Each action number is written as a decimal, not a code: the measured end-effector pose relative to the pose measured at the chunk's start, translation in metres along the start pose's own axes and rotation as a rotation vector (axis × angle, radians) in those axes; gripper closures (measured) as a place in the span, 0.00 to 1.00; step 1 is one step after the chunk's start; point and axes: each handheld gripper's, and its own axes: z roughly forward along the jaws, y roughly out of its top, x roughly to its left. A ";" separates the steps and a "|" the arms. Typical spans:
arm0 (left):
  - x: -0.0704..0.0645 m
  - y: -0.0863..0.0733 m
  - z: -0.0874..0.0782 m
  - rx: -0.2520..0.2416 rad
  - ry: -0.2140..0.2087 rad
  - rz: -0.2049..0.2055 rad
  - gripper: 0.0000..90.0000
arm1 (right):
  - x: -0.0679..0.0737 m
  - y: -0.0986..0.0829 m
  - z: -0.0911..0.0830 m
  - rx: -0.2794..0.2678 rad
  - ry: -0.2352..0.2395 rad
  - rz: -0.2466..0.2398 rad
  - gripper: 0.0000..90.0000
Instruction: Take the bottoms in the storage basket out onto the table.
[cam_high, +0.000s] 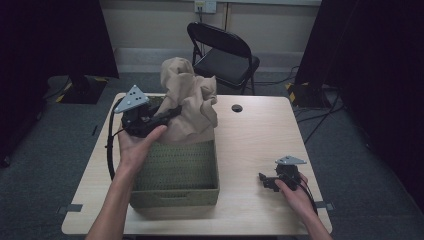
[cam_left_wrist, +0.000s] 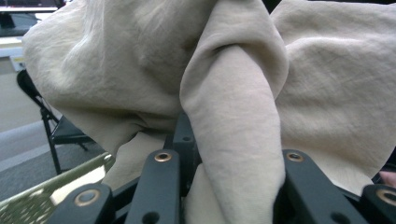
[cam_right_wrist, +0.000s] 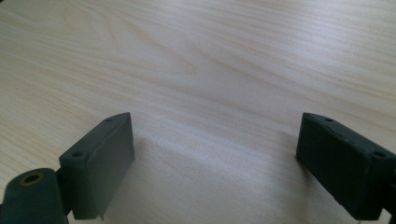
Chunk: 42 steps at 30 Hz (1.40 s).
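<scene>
The left gripper (cam_high: 167, 114) pinches a beige cloth (cam_high: 190, 100) bunched above a green woven basket (cam_high: 175, 172) on the wooden table (cam_high: 255, 140); the right gripper (cam_high: 267, 181) rests near the table's right edge.

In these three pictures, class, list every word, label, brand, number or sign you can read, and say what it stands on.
None can be read.
The beige cloth held in the left gripper, the green basket, the table, the right gripper and the folding chair bear no visible text.
The yellow-and-black stripes on the stand bases are a pattern, not lettering.
</scene>
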 end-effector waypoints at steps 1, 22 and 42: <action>-0.002 0.002 0.003 -0.001 -0.003 0.002 0.79 | 0.000 0.000 0.000 0.000 0.000 0.000 0.12; -0.038 0.035 0.062 0.020 -0.103 0.039 0.79 | 0.001 -0.006 -0.007 -0.001 0.035 -0.033 0.12; -0.067 0.029 0.132 0.085 -0.189 0.020 0.79 | 0.003 -0.009 -0.010 0.000 0.040 -0.037 0.12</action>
